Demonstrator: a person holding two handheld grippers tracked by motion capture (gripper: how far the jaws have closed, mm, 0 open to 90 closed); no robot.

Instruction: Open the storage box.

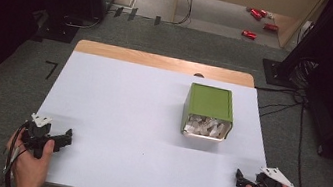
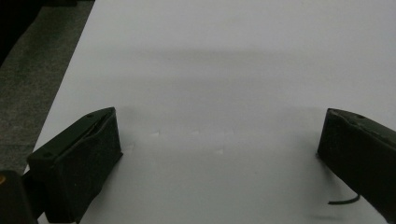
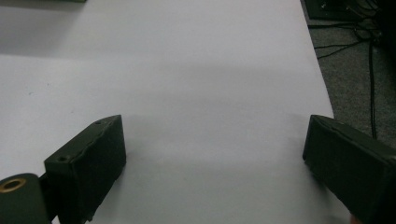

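A green box point(image 1: 210, 101) lies on the white table point(image 1: 121, 111), right of the middle, and its open end faces the person, packed with crumpled white pieces point(image 1: 206, 126). At the near left corner a hand holds my left gripper point(image 1: 65, 138), which is open over bare tabletop. In the left gripper view the left gripper point(image 2: 219, 144) has its jaws wide apart with nothing between them. My right gripper point(image 1: 239, 178) rests at the near right corner, also open. In the right gripper view the right gripper point(image 3: 215, 149) spans bare white surface next to the table's right edge.
A wooden strip point(image 1: 159, 61) runs along the table's far edge. Grey carpet surrounds the table, with black cables point(image 1: 298, 109) on the floor to the right. Red cans point(image 1: 258, 14) lie on the floor far behind. Dark equipment stands at both back corners.
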